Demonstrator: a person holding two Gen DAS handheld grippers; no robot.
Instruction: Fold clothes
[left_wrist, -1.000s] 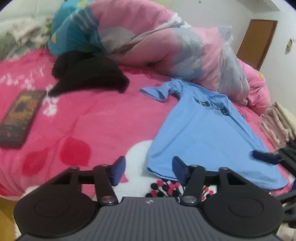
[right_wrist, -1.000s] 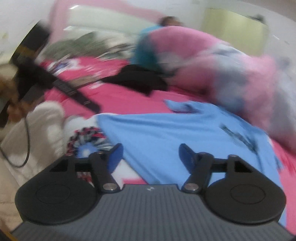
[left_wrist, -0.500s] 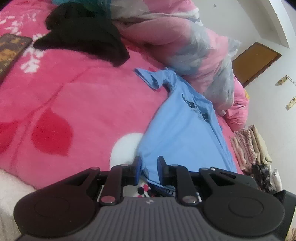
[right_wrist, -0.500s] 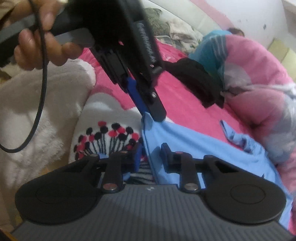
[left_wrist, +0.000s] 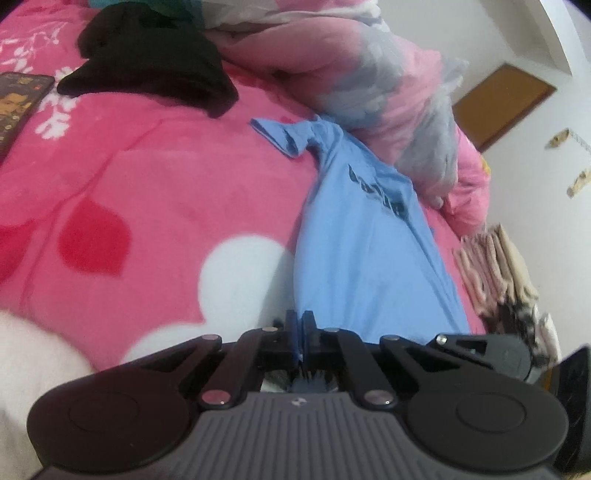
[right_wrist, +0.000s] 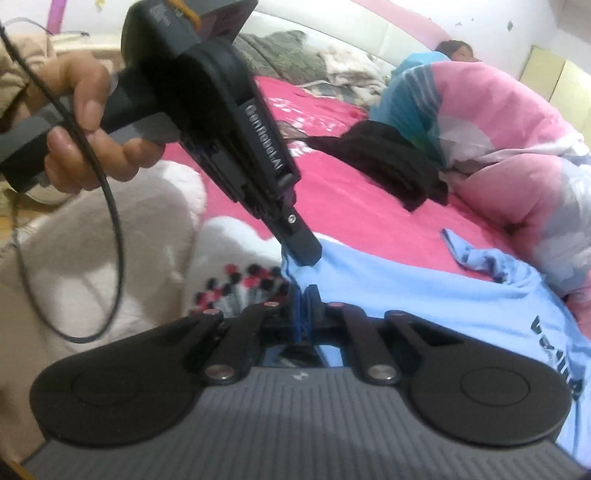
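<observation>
Pinching the hem of the blue T-shirt (left_wrist: 354, 236), the left gripper (left_wrist: 300, 325) has its jaws closed on the fabric at the near edge of the pink bed (left_wrist: 147, 177). The right gripper (right_wrist: 303, 299) sits just beside it, jaws likewise clamped on the same hem — apparently lifted slightly, though blur hides this. Beyond — a black garment (left_wrist: 147, 62) lies near the heaped quilt (left_wrist: 362, 85).

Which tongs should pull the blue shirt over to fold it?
Probably both. The left tongs and right tongs are each shut on the blue shirt hem, close together, so neither looks better placed.
</observation>
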